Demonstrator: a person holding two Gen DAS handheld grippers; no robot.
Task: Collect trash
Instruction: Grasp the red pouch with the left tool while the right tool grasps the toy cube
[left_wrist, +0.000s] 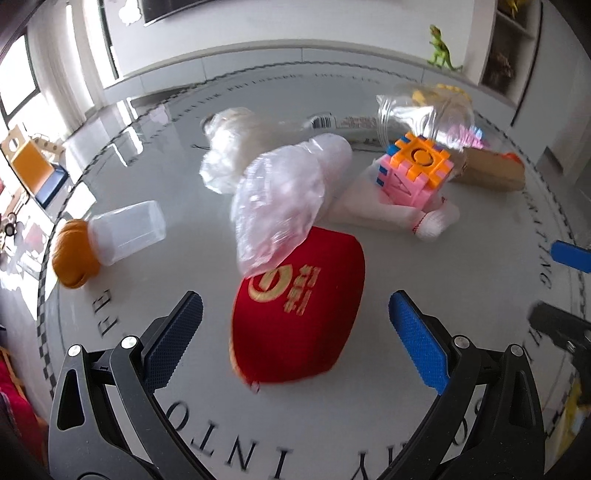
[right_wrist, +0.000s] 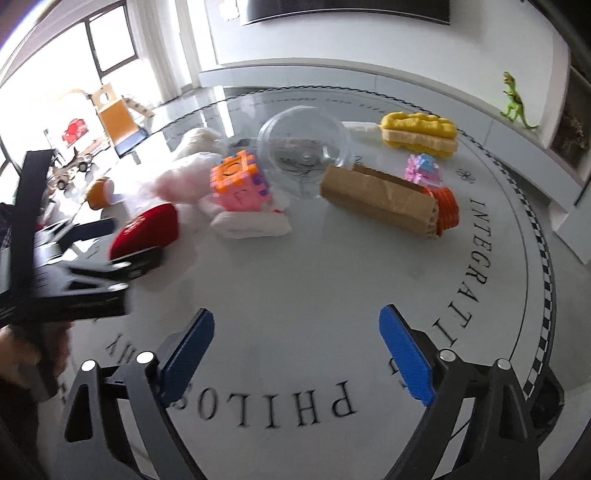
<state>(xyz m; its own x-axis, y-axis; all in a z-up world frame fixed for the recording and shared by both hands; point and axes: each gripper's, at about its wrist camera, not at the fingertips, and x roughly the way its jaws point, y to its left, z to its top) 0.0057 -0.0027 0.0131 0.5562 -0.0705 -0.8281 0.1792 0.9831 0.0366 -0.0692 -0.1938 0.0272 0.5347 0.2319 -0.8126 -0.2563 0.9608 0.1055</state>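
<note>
Left gripper (left_wrist: 295, 339): jaws wide apart, nothing pressed between the pads. Red pouch (left_wrist: 299, 310) lies on the table (left_wrist: 147, 295) in the gap between the fingers, apart from both pads. Clear plastic bag (left_wrist: 277, 206), crumpled, rests just beyond the pouch, its lower edge overlapping the pouch's top. Second wad of clear wrap (left_wrist: 236, 147) farther back, touching the bag. Empty clear jar (left_wrist: 127, 230) with orange lid (left_wrist: 74, 254) lies on its side well left of the gripper.

Right gripper (right_wrist: 295, 354): jaws spread wide, holding nothing, bare table (right_wrist: 314, 280) between the pads. Cardboard piece (right_wrist: 376, 199) ahead and slightly right, well apart from the fingertips, an orange ridged thing (right_wrist: 447, 208) touching its right end. Clear plastic dome (right_wrist: 304, 151) behind the cardboard. Foam cube (right_wrist: 240, 182), pink and orange, left of centre, resting on white folded cloth (right_wrist: 255, 225). Yellow foam toy (right_wrist: 421, 134) at the far side. Left gripper (right_wrist: 122, 258) visible at the left edge, blurred, beside the red pouch (right_wrist: 147, 230).

Green dinosaur (right_wrist: 515, 101) on the ledge off the table.
</note>
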